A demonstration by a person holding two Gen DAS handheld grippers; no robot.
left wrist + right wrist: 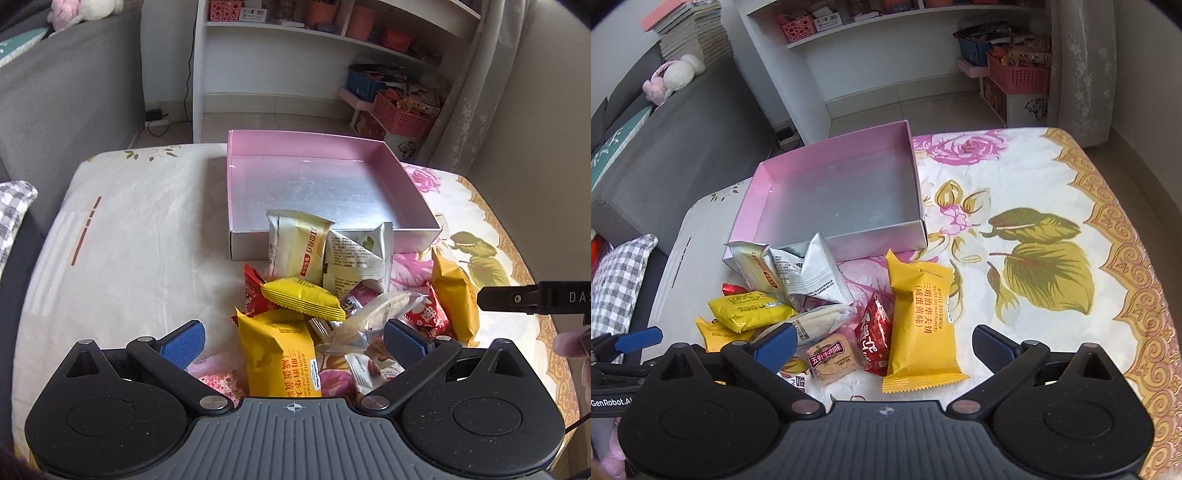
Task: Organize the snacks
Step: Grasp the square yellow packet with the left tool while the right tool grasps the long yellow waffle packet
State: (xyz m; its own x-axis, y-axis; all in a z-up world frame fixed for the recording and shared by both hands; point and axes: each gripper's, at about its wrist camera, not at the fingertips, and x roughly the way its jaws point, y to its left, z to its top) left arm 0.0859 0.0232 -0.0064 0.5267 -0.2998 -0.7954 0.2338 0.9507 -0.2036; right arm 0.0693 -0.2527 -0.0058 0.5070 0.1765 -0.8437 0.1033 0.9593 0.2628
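Left wrist view shows the left gripper (293, 341) nearest, its blue pads wide apart and holding nothing, over a long yellow wafer packet (275, 360). Right wrist view shows the right gripper (884, 345) spread wide and empty too, above a second long yellow wafer packet (921, 325) and a small red crinkly packet (873, 341).

A little farther lies the pile of snacks on the counter with the flower cloth (1034, 206): a fat yellow ridged packet (303, 297), a clear wrapped biscuit (364, 321) and two silver and cream packets (325, 251) leaning on the near wall of the box.

Farther still sits the shallow pink box with a silver floor (321, 188). It looks empty inside. So I think the tidying has barely begun, and all the snacks still need to go in.
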